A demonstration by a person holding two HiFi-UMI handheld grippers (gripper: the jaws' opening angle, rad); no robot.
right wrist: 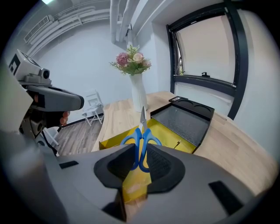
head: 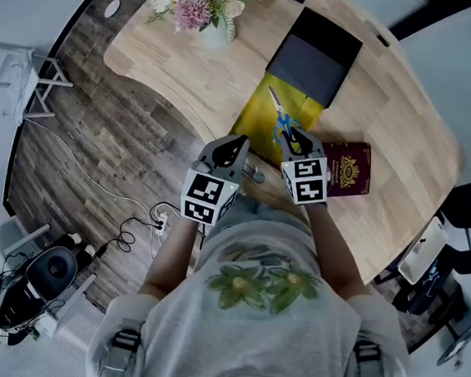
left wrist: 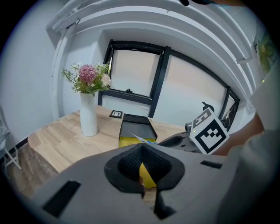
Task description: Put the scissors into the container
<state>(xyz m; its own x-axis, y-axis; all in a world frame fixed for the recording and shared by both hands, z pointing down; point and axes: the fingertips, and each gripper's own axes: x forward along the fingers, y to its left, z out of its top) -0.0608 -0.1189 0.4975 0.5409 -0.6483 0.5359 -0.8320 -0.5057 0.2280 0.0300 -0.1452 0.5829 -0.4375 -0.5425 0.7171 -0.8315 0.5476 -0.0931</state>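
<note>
Scissors with blue handles and a silver blade hang over the yellow open box. My right gripper is shut on their handles. In the right gripper view the scissors stand between the jaws, blade pointing away toward the yellow box and its black tray part. My left gripper is shut on nothing, at the table's near edge to the left of the box. From the left gripper view the yellow box lies just ahead.
A white vase of flowers stands at the table's far left. A dark red booklet lies right of the box. The wooden table curves in front; beyond its edge is floor with cables.
</note>
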